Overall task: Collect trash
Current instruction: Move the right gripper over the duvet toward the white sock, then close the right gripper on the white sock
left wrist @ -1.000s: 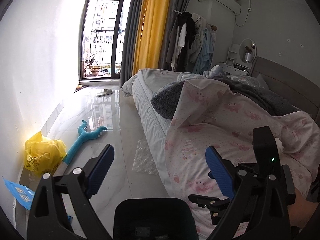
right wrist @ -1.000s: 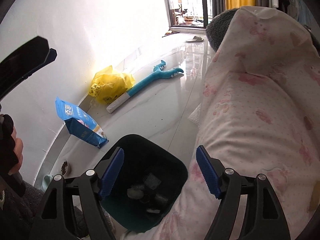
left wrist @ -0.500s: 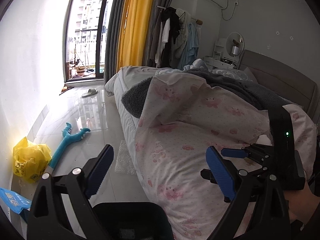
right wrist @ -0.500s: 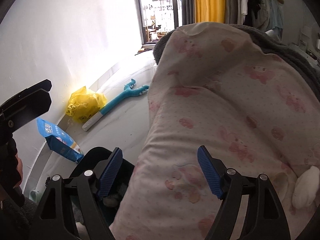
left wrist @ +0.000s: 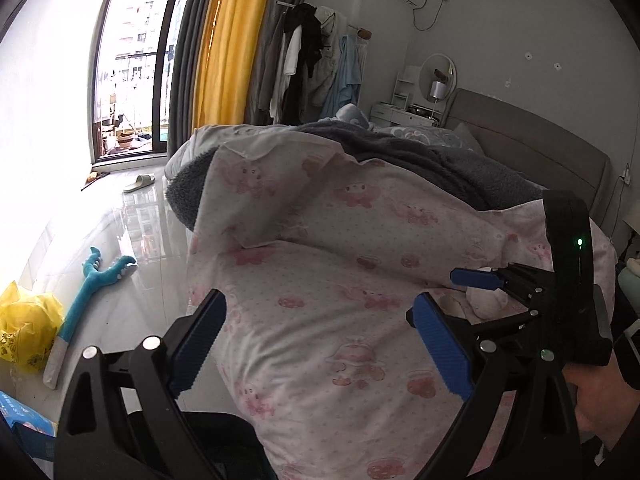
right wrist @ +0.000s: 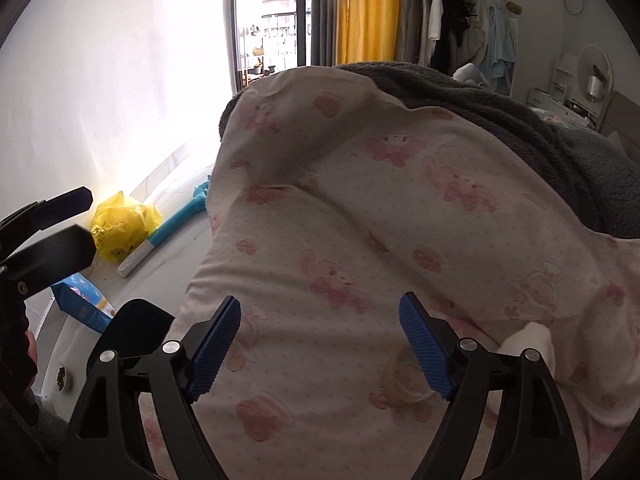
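Observation:
A white crumpled tissue [right wrist: 528,340] lies on the pink printed quilt [right wrist: 360,240], just right of my right gripper [right wrist: 320,344]. That gripper's jaws are opening and nothing is between them. A clear round piece [right wrist: 408,380] rests on the quilt by its right fingertip. My left gripper [left wrist: 320,340] hangs open and empty over the quilt's edge, above the black bin [left wrist: 208,440]. The left wrist view shows the right gripper [left wrist: 468,292] beside the tissue [left wrist: 490,304]. On the floor lie a yellow plastic bag [left wrist: 24,328] and a blue packet [right wrist: 84,296].
A teal long-handled toy [left wrist: 88,292] lies on the glossy floor beside the bed. A grey blanket [left wrist: 440,164] covers the far side of the bed. A small bowl [right wrist: 62,378] stands by the wall. A slipper [left wrist: 140,182] lies near the balcony door.
Both grippers have swung right, from the floor and bin over onto the quilt. The right gripper's jaws stand wider. The tissue has come into both views.

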A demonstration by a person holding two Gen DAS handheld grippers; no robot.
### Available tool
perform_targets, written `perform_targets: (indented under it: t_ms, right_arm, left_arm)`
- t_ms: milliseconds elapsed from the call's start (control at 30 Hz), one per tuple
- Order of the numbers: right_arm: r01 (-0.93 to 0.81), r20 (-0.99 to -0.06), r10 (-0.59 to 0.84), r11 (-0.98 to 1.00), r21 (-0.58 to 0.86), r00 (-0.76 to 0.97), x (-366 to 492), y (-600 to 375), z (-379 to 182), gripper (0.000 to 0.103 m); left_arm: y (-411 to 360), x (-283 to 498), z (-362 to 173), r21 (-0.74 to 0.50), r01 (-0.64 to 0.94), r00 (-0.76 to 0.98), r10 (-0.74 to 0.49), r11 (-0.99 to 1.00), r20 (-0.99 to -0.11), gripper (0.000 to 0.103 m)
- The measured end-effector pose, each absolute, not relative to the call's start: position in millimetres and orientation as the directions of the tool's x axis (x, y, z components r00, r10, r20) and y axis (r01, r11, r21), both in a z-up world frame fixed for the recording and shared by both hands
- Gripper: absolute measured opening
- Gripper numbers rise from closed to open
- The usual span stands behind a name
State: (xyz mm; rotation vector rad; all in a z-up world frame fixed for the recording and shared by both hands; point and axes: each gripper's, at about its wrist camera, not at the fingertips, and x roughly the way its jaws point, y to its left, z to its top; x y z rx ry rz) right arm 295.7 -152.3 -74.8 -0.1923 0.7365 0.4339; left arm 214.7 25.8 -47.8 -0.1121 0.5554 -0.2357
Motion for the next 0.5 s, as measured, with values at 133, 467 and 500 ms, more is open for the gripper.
perform_targets:
  t_ms: [133, 467, 500]
  right_arm:
    - [-0.393, -0.673, 0.283, 0.919, -0.013, 0.683, 304, -183, -71, 0.085]
    - [-0.258, -0.656, 0.202, 0.966, 0.011, 0.727, 314, -253, -70, 0.086]
    - [-0.249, -0.656, 0.197, 0.968, 0.015, 0.728, 314, -259, -70, 0.086]
  left_arm:
    - [6, 222, -53, -0.154, 0.216, 0.809, -0.265, 0.964, -0.525, 0.096]
    - [-30, 235, -70, -0.173, 0.260, 0.763, -0.312, 0.950, -0.566, 0.096]
    - [-34, 235, -70, -0.175, 0.266, 0.760, -0.318, 0.948, -0.567, 0.096]
